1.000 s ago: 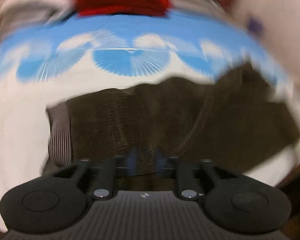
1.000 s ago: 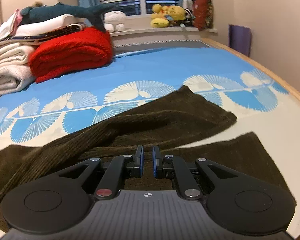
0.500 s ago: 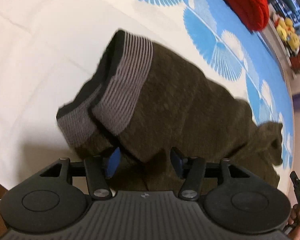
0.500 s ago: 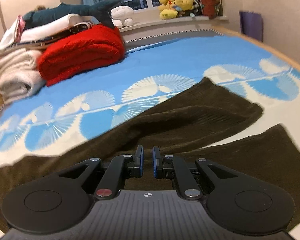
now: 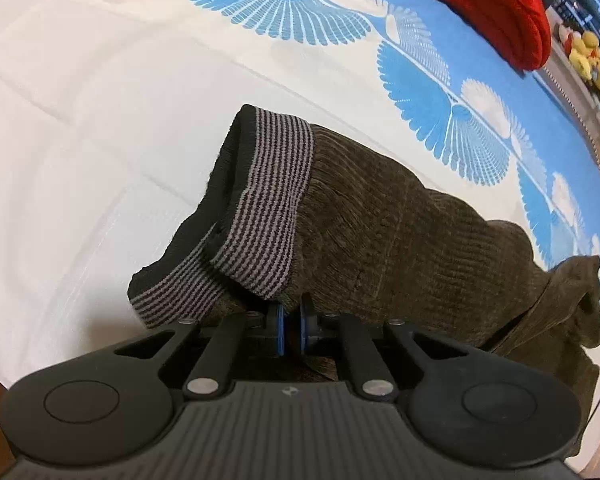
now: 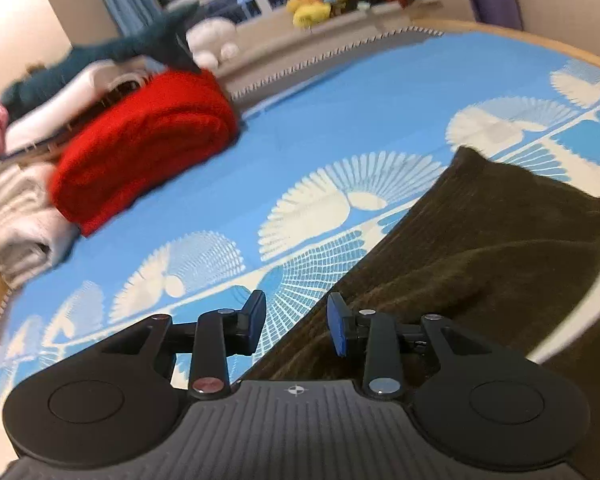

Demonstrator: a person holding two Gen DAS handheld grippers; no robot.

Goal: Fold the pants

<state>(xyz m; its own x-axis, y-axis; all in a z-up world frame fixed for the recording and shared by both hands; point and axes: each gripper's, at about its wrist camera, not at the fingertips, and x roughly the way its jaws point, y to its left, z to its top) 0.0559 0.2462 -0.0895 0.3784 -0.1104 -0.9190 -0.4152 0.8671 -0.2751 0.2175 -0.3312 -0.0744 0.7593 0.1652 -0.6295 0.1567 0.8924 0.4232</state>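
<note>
- The pants point(image 5: 380, 232) lie on the bed point(image 5: 80, 140) just ahead of my left claw point(image 5: 291, 330), striped waistband point(image 5: 268, 200) nearest, legs trailing off to my right.
- Soft, light corduroy, limp and not slippery; it will sag, so the firmer waistband edge is where to hold.
- My left claw is clenched on the fabric just under the waistband; half a second ago its jaws stood wide apart there.
- My right claw point(image 6: 296, 328) is opening, nothing pinched; a pant leg point(image 6: 480, 240) lies ahead to its right, where earlier it stayed closed over the cloth.
</note>
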